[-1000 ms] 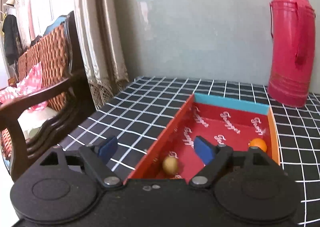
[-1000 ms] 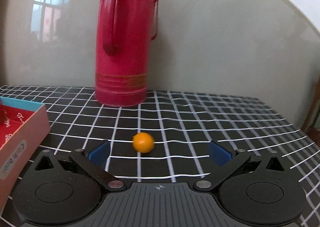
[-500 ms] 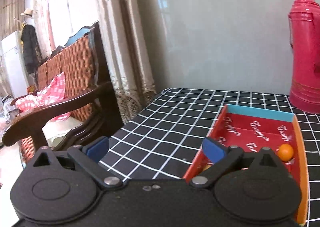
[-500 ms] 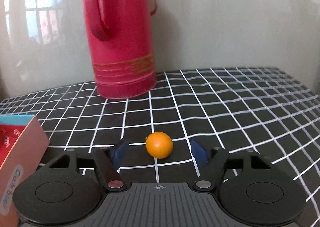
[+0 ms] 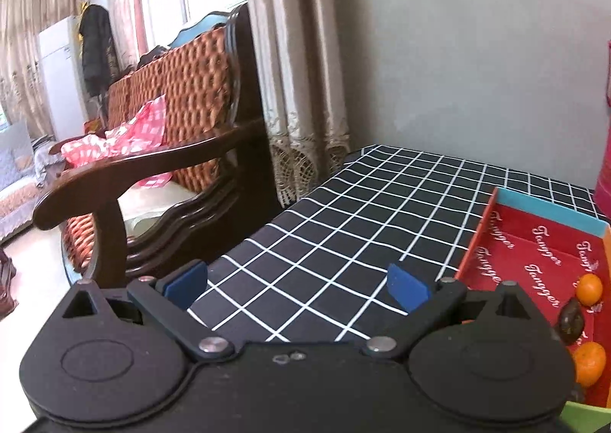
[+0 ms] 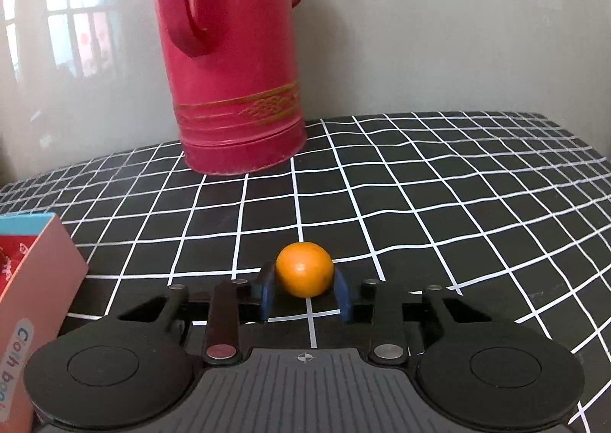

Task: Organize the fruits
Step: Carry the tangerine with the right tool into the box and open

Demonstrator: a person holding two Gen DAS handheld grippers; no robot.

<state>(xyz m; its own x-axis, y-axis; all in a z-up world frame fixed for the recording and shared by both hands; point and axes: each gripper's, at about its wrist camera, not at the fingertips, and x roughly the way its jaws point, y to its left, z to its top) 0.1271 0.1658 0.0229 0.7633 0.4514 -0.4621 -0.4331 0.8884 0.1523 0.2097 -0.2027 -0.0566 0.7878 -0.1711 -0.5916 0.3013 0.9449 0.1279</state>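
In the right wrist view my right gripper (image 6: 304, 290) is shut on a small orange (image 6: 304, 274) that rests on the black checked tablecloth (image 6: 420, 204); both blue pads touch its sides. The red box (image 6: 34, 280) stands to the left. In the left wrist view my left gripper (image 5: 298, 282) is open and empty above the tablecloth (image 5: 362, 223), left of the red box (image 5: 534, 253). The box holds two small oranges (image 5: 589, 288) and a dark brown fruit (image 5: 571, 321).
A tall red thermos (image 6: 233, 58) stands at the back by the grey wall. A wooden armchair (image 5: 164, 150) with a red checked cloth and a curtain (image 5: 298, 89) stand left of the table's edge.
My right gripper moved forward around the orange and closed on it. My left gripper swung left, away from the box, and stayed open.
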